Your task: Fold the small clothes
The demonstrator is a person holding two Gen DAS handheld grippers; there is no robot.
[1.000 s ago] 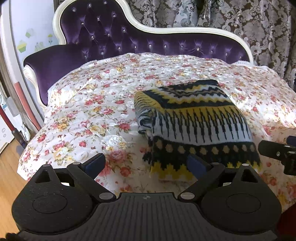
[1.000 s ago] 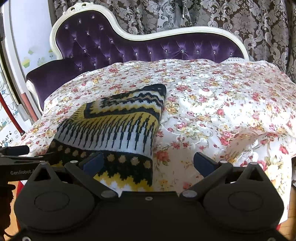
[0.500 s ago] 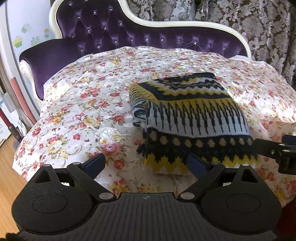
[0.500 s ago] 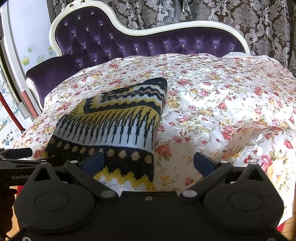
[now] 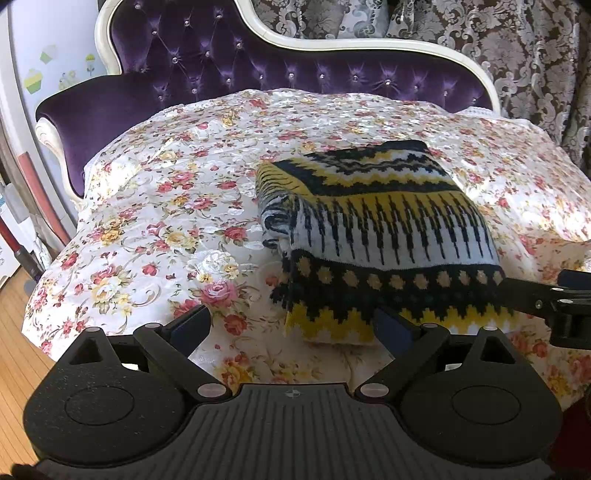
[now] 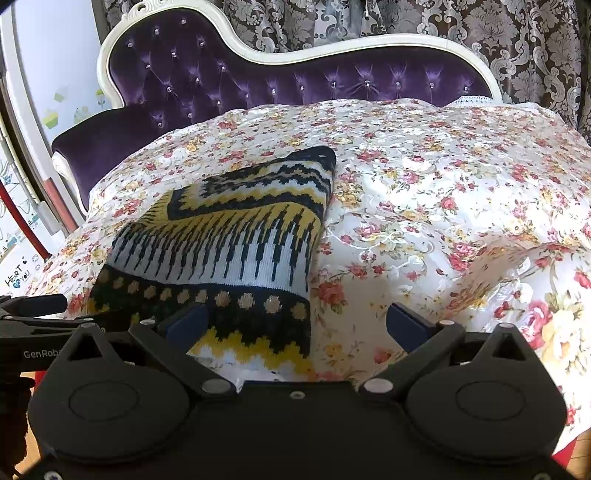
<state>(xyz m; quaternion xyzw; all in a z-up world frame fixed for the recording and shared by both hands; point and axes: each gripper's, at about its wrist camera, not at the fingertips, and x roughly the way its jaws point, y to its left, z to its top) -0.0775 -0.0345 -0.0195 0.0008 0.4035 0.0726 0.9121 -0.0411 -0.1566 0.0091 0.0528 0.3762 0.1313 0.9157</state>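
A folded knit garment (image 5: pixel 384 236) with black, yellow and white zigzag bands lies on the floral bedspread (image 5: pixel 155 229). It also shows in the right wrist view (image 6: pixel 229 251). My left gripper (image 5: pixel 291 328) is open and empty, just in front of the garment's near left corner. My right gripper (image 6: pixel 295 325) is open and empty, its left finger over the garment's near edge. The right gripper's finger shows at the right edge of the left wrist view (image 5: pixel 546 299).
The bedspread (image 6: pixel 443 206) covers a purple tufted sofa with a white frame (image 5: pixel 258 70). Patterned curtains (image 6: pixel 406 18) hang behind. A wooden floor (image 5: pixel 14 339) lies at the left, with a wall and stickers (image 5: pixel 40 74) beyond.
Both grippers have moved slightly closer to the garment and lower. The garment has not moved. Both stay open.
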